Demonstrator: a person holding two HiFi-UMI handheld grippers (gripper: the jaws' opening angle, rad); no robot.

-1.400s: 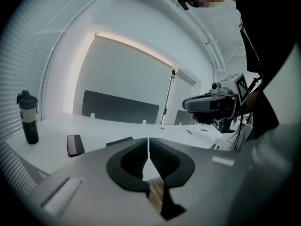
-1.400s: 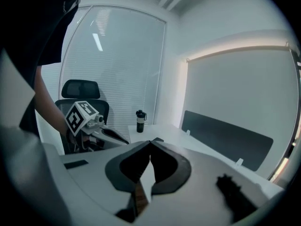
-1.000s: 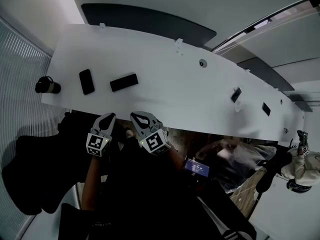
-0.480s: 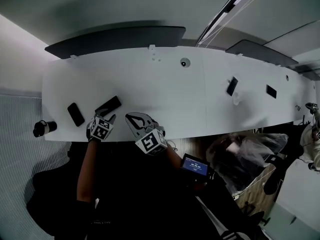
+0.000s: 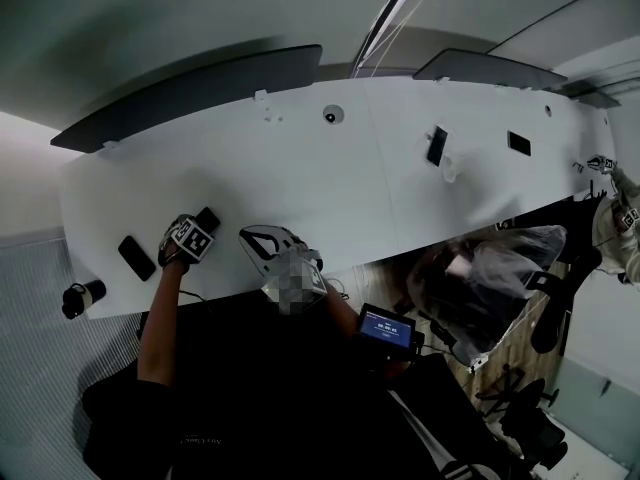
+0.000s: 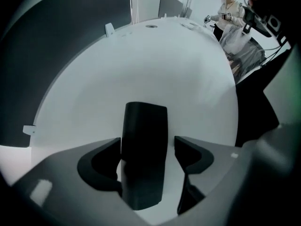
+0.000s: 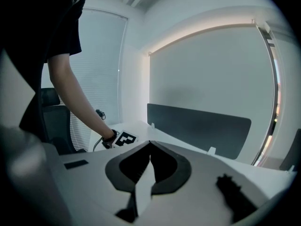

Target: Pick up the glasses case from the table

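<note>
The black glasses case (image 6: 143,145) lies flat on the white table (image 5: 330,183), lengthwise between the jaws of my left gripper (image 6: 146,142). That gripper points straight down over it and its jaws are opening; a gap shows beside the right pad, so nothing is gripped. In the head view the left gripper (image 5: 188,238) covers most of the case (image 5: 208,217) near the table's front left. My right gripper (image 5: 262,244) hovers over the front edge, to the right of the left one. Its jaws (image 7: 150,145) meet at the tips, with nothing in them.
A black phone (image 5: 137,257) and a dark bottle (image 5: 80,296) lie left of the case. Two small dark devices (image 5: 437,145) (image 5: 519,144) sit far right on the table. A dark divider panel (image 5: 190,93) runs along the back edge. A person (image 5: 612,226) stands at the right.
My left gripper has gone from the table's front edge forward and down onto the case. The right gripper has shifted a little over the edge. The head view has swung round.
</note>
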